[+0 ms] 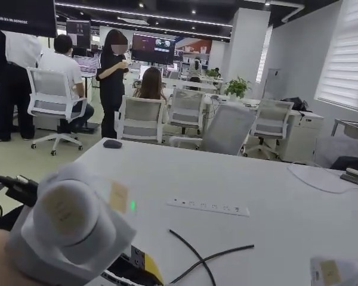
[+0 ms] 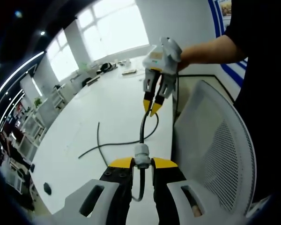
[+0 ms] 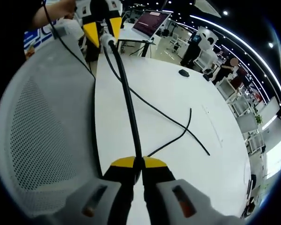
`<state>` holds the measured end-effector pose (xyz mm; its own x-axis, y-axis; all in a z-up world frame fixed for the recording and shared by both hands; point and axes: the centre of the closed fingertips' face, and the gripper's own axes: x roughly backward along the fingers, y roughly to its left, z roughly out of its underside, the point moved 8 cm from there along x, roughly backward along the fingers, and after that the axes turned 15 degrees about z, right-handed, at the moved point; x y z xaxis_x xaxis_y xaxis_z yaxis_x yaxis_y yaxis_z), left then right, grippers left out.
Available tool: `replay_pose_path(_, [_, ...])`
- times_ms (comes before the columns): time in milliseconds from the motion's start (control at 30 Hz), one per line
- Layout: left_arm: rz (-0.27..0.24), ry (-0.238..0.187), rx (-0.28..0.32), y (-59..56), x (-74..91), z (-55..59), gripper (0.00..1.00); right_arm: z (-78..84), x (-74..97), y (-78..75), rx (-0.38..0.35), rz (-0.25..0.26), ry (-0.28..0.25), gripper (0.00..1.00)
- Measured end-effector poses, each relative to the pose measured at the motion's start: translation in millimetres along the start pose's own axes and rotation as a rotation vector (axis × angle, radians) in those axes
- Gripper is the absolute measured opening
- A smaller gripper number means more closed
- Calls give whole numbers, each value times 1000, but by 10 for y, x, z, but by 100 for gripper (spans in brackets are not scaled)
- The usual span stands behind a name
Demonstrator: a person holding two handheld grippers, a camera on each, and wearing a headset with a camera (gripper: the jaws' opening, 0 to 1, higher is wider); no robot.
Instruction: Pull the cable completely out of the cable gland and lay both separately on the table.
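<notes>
While your left gripper (image 2: 143, 163) clamps its yellow-tipped jaws on the body of the cable gland (image 2: 142, 154), the job is only partway through. The black cable (image 2: 141, 127) is threaded through the gland, and a short tail hangs out behind it between those jaws. From the gland the cable runs taut across the gap to your right gripper (image 2: 152, 107), whose jaws are pressed together on it, well apart from the gland. Beyond that pinch the rest of the cable drops to the white table (image 2: 117, 98) and lies there in loose, crossing loops. You hold both grippers in the air near the table's edge, beside the white mesh chair (image 2: 215, 140). What is left, as I judge it, is to draw the two grippers apart until the short tail slips free of the gland. Then set gland and cable down on the table, apart from each other.
</notes>
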<state>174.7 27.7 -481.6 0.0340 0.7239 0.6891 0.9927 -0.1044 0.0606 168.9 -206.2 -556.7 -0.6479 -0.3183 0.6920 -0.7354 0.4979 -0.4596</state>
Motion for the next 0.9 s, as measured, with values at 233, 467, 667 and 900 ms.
replay_pose_path(233, [-18, -21, 2, 27, -29, -84, 16, -186, 50, 71, -5, 2, -9, 15])
replay_pose_path(467, [-19, -1, -14, 12, -80, -95, 16, -810, 230, 145, 20, 7, -195, 16])
replay_pose_path(667, [-19, 2, -19, 4, -88, -104, 16, -1095, 334, 229, 67, -3, -258, 16])
replay_pose_path(900, [-11, 16, -44, -18, -117, -150, 16, -1256, 306, 332, 164, 4, -269, 13])
